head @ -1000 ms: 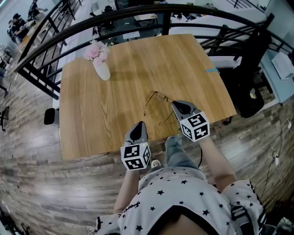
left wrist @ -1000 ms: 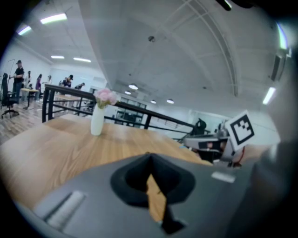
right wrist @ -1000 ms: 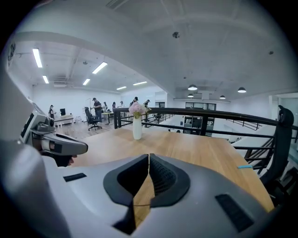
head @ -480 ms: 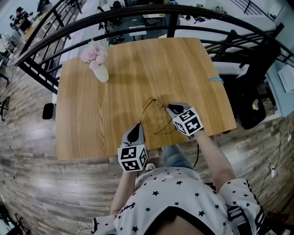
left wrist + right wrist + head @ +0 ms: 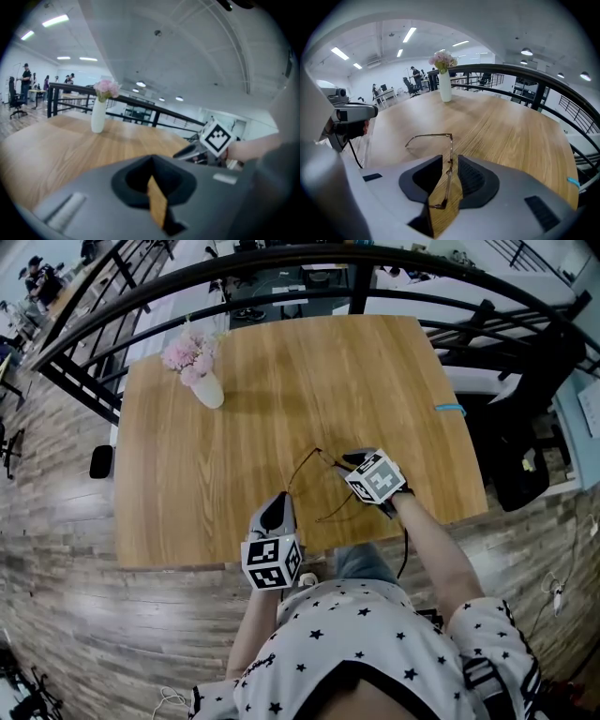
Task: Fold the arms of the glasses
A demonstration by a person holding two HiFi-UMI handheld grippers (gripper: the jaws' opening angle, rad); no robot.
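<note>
Thin wire-framed glasses [image 5: 298,468] lie on the wooden table [image 5: 281,371] with both arms spread open toward me. My right gripper [image 5: 349,461] tips down over their front at the right end. In the right gripper view the front frame [image 5: 450,157] stands in the gap between the jaws of the right gripper [image 5: 450,176], and the pads do not press on it. One arm [image 5: 429,136] bends off to the left. My left gripper [image 5: 278,502] hovers near the table's front edge, left of the glasses, shut and empty [image 5: 152,177].
A white vase of pink flowers [image 5: 208,388] stands at the table's far left. A small blue item [image 5: 450,410] lies at the right edge. Black railings [image 5: 281,263] curve behind the table. The table's front edge runs just under my grippers.
My right gripper has dropped and tipped steeply down, so its jaws now straddle the glasses' front. The left gripper has barely shifted.
</note>
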